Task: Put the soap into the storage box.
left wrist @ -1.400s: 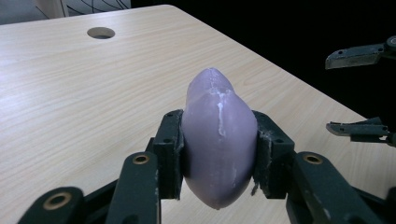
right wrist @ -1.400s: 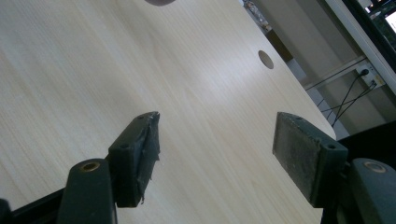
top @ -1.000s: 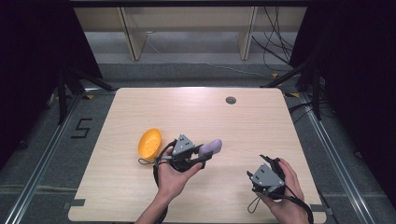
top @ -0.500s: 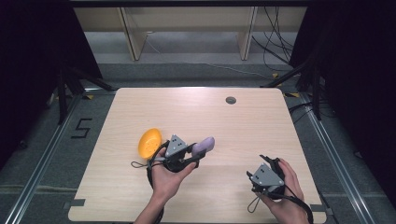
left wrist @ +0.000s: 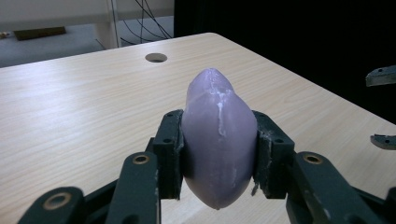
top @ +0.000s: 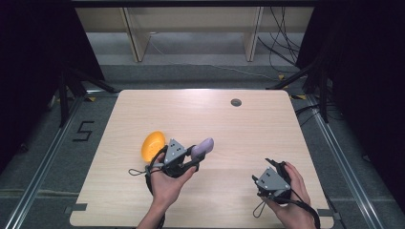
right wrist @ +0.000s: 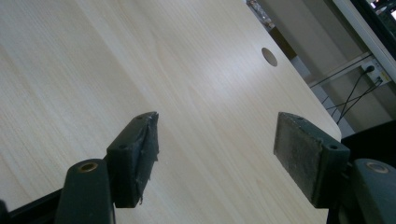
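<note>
A pale purple, egg-shaped object (top: pixel 202 147) (left wrist: pixel 218 140) is clamped between the two black jaws of my left gripper (top: pixel 193 155) (left wrist: pixel 217 156), held a little above the light wood table (top: pixel 205 119). Its pointed end faces away from the hand, toward the right. An orange rounded object (top: pixel 152 145) lies on the table just left of that gripper. My right gripper (top: pixel 276 168) (right wrist: pixel 217 154) is near the table's front right, open, with bare wood between its pads.
A round cable hole (top: pixel 236 102) (left wrist: pixel 156 57) (right wrist: pixel 269 56) sits at the table's far right. The table's right edge (left wrist: pixel 327 93) drops to a dark floor. Shelving legs and cables stand behind the far edge.
My left gripper has carried the purple object leftward, closer to the orange object. The right gripper has stayed in place.
</note>
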